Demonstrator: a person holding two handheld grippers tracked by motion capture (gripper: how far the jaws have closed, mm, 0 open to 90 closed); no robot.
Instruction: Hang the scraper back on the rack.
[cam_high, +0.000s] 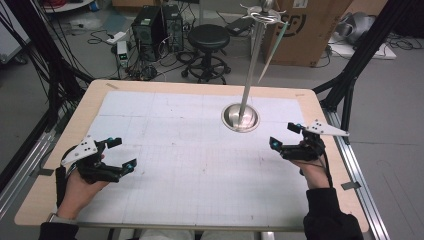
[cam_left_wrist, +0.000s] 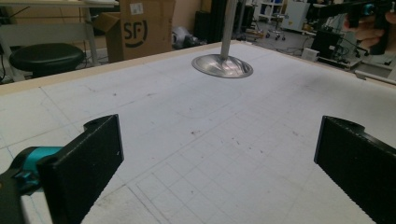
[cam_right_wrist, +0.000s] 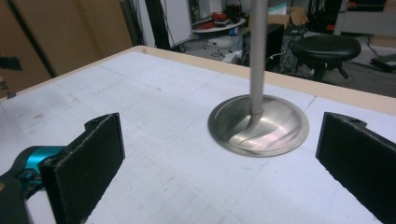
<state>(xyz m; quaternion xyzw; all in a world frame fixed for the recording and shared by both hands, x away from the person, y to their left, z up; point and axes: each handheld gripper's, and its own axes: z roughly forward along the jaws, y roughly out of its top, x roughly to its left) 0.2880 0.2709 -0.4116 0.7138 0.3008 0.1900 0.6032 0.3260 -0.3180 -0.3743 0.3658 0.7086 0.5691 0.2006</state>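
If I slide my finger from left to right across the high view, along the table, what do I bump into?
Left gripper → metal stand's round base → right gripper, all on the white mat.

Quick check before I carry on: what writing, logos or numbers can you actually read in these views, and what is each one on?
"SF", a dark logo, on the cardboard box beyond the table's far edge, seen in the left gripper view.
Same logo on that box in the high view, partly hidden behind the metal stand.
White label near the box's top: too small to read.
White gridded mat: lines only, no readable text.
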